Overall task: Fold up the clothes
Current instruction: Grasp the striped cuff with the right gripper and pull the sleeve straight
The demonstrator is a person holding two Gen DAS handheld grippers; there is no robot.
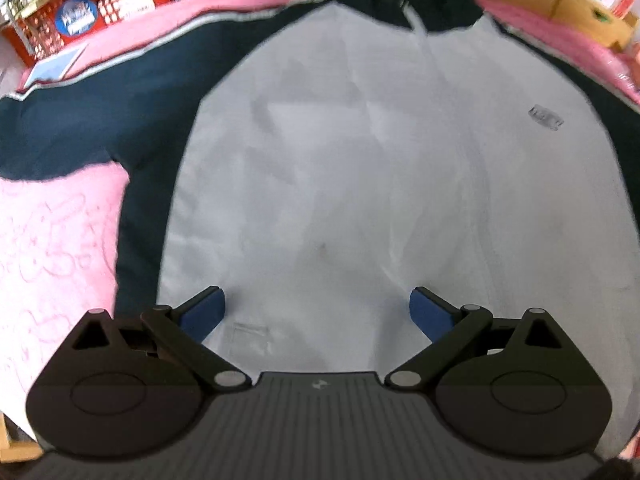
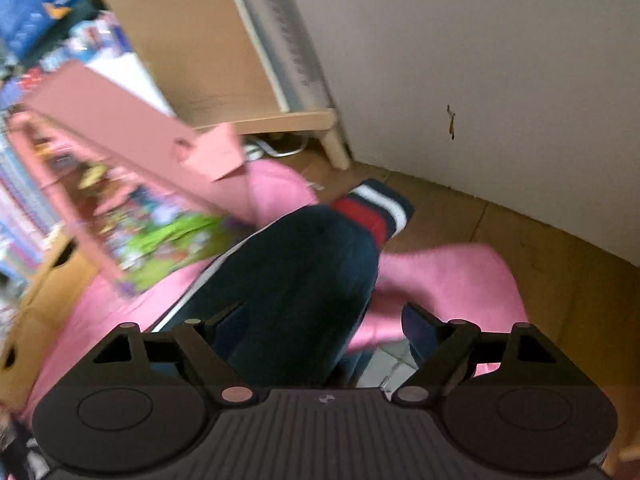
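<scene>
Flat on a pink blanket (image 1: pixel 52 240) lies the jacket (image 1: pixel 380 160), front up: a pale grey body with dark navy raglan sleeves, a navy collar (image 1: pixel 404 0) and a thin light stripe along the sleeve tops. A small dark logo patch (image 1: pixel 546 117) sits on the chest. Its long axis runs from the hem, near the camera, up to the collar at the far edge of the left wrist view, with one sleeve spread out to the left. The left gripper (image 1: pixel 318 310) hovers over the lower body with its jaws spread wide, blue pads clear of the cloth and nothing between them. In the right wrist view a navy sleeve (image 2: pixel 304 280) stretches away to a red, white and navy striped cuff (image 2: pixel 372 208) near the wooden floor (image 2: pixel 520 240). The right gripper (image 2: pixel 320 332) stands wide too; the sleeve lies between its fingers, unpinched. Motion blur smears the boxes and books behind.
</scene>
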